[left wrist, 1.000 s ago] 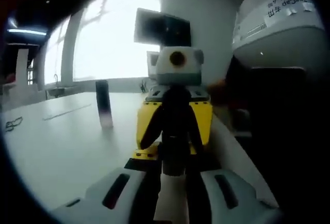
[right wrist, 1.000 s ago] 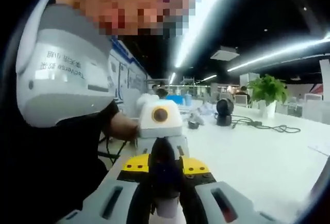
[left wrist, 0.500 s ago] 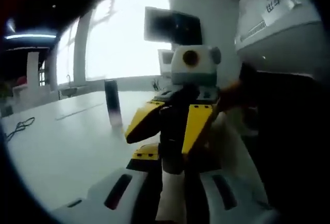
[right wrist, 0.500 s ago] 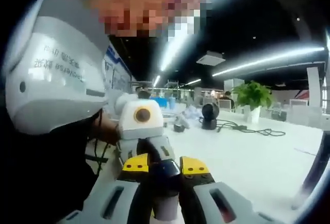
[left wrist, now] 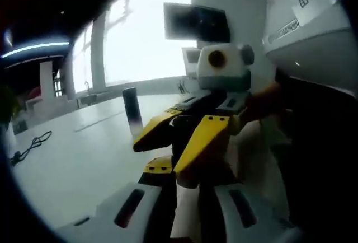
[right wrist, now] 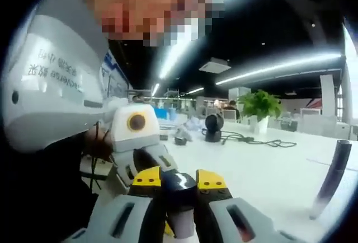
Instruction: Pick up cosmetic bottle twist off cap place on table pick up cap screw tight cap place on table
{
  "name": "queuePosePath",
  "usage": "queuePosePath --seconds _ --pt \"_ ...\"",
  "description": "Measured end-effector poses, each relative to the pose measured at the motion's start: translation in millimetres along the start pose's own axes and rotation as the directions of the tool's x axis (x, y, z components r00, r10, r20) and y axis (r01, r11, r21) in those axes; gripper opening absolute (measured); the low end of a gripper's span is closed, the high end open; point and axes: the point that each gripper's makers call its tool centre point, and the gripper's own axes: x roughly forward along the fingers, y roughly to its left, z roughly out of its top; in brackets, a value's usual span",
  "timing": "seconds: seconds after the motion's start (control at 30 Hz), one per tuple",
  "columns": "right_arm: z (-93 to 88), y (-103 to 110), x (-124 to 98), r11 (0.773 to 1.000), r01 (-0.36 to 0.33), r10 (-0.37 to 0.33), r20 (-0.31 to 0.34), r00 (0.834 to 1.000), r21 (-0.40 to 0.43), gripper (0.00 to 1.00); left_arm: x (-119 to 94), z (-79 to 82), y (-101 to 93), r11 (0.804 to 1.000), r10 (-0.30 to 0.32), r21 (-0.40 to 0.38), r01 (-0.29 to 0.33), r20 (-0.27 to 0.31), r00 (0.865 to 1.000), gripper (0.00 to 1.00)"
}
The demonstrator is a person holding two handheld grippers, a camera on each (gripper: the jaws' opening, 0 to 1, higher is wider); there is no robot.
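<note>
Above the white surface [left wrist: 72,164], your left gripper [left wrist: 187,198] grips the bottle [left wrist: 184,220] while your right gripper [right wrist: 180,198] pinches its dark cap [right wrist: 179,184]; twisting appears underway, everything after remains.

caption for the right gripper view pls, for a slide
Right gripper clamps the dark bottle cap, left gripper opposite, over a white table.

- A blown-out window [left wrist: 140,36] backlit the left gripper view, leaving it hazy and soft.
- Ceiling strip lights [right wrist: 274,66] glared in the right gripper view.
- Edges curved and darkened.
</note>
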Motion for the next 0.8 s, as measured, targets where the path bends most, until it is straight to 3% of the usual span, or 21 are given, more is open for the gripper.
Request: queuePosePath --seconds 0.03,0.07,0.1,0.13,0.33,0.4,0.53,0.67,0.8 --pt "3.5 -8 0 0.998 0.055 -0.055 0.027 0.998 0.021 0.1 0 3.1 6.0 0.999 0.045 0.001 -0.045 0.018 0.999 0.0" --pt "2.9 -7 -1 0.999 0.036 -0.036 0.024 0.999 0.028 0.1 1 3.3 2.0 1.0 0.031 0.001 -0.031 0.013 0.999 0.0" --pt "7.0 -12 -1 0.995 0.077 -0.08 0.049 0.996 0.056 0.1 2 5.1 3.8 0.999 0.045 -0.008 -0.045 0.02 0.999 0.0" --pt "5.8 -7 -1 0.998 0.061 -0.062 0.041 0.997 0.029 0.1 3 7.4 4.1 0.999 0.053 -0.012 -0.052 0.026 0.998 0.0" --pt "5.9 -9 2 0.991 0.132 -0.132 0.041 0.99 -0.002 0.11 10 9.7 2.6 0.997 0.078 -0.003 -0.078 0.029 0.997 0.0" --pt "5.3 -6 2 0.992 0.117 -0.115 0.043 0.992 -0.044 0.11 11 8.5 2.0 0.997 0.078 0.011 -0.078 0.022 0.997 0.0" --pt "7.2 -6 -1 0.997 0.08 -0.082 0.073 0.994 0.021 0.13 17 11.8 -3.9 0.999 0.021 -0.036 -0.019 0.059 0.998 0.03" --pt "0.0 -4 2 1.0 0.022 -0.021 0.028 0.999 -0.01 0.14 28 6.9 -5.7 0.997 -0.013 -0.072 0.018 0.068 0.998 0.06" --pt "-2.0 -4 4 1.0 0.011 -0.011 0.017 1.0 -0.012 0.14 36 8.1 -4.6 0.998 -0.011 -0.06 0.015 0.066 0.998 0.06"
